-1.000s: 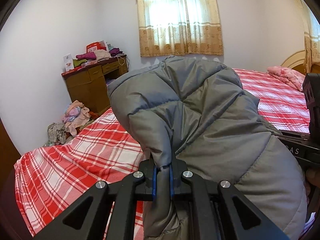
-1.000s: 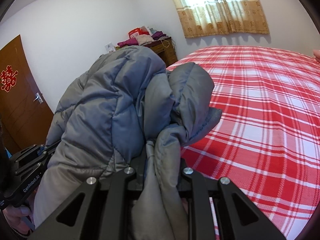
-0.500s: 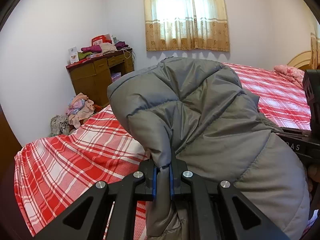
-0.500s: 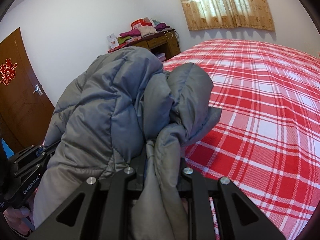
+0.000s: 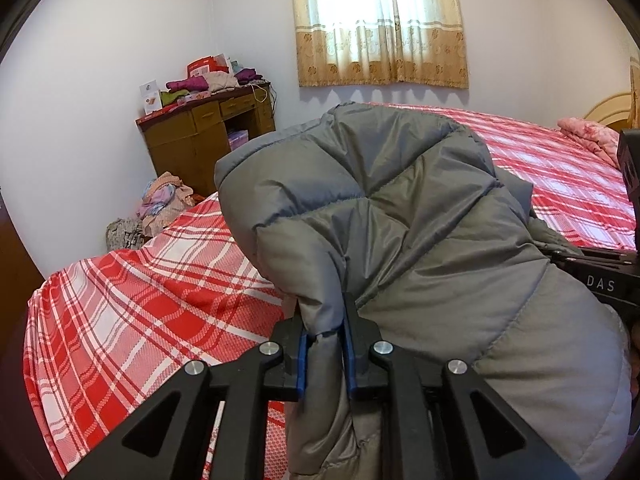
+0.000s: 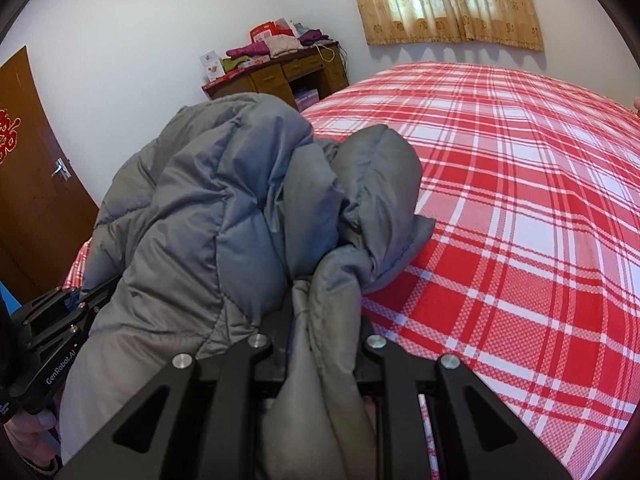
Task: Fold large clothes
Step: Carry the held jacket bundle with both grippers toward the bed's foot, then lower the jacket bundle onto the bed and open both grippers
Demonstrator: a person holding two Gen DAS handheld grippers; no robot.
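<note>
As we lowered the puffy grey quilted jacket (image 5: 400, 216) toward the red plaid bed (image 5: 160, 280), both the left gripper (image 5: 324, 344) and the right gripper (image 6: 324, 336) stayed nearly closed on its fabric; the left jaws had just eased slightly, probably about to lay it down.

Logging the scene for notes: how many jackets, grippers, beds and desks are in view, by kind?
Jacket: 1
Grippers: 2, left gripper, right gripper
Bed: 1
Desk: 1
Total: 5
</note>
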